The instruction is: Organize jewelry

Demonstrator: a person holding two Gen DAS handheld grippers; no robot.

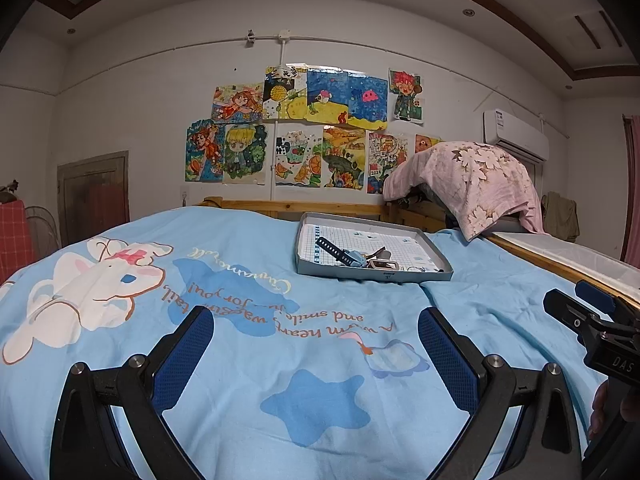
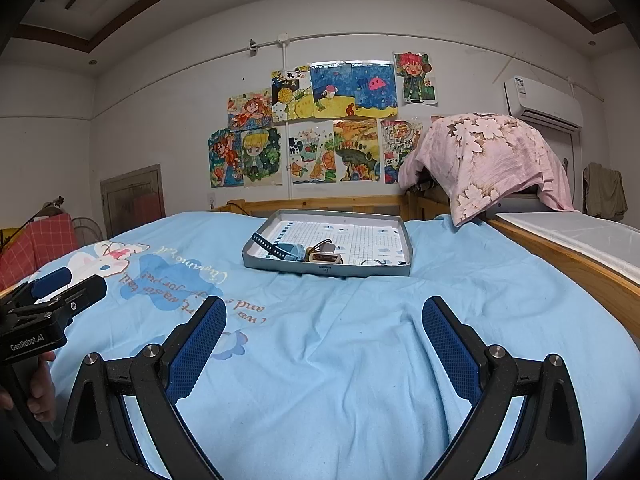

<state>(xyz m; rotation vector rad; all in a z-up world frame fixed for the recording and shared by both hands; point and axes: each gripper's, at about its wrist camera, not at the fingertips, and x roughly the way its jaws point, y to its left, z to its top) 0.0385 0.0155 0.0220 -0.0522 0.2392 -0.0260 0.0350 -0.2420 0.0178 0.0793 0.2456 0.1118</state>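
A shallow grey tray (image 1: 374, 276) (image 2: 326, 270) lined with grid paper lies on the blue bedsheet, far ahead of both grippers. In it lie a blue watch with a dark strap (image 1: 340, 255) (image 2: 280, 250), a small silver and brown piece (image 1: 382, 264) (image 2: 326, 258) and a thin ring or chain (image 2: 374, 262). My left gripper (image 1: 316, 316) is open and empty above the sheet. My right gripper (image 2: 324, 308) is open and empty too. Each gripper shows at the edge of the other's view: the right (image 1: 580, 304), the left (image 2: 68, 284).
The bed is covered with a blue cartoon-print sheet (image 2: 360, 340). A wooden bed rail (image 2: 580, 268) runs along the right. A pink floral cloth (image 2: 492, 160) covers something behind the tray. Drawings hang on the back wall (image 1: 304, 132).
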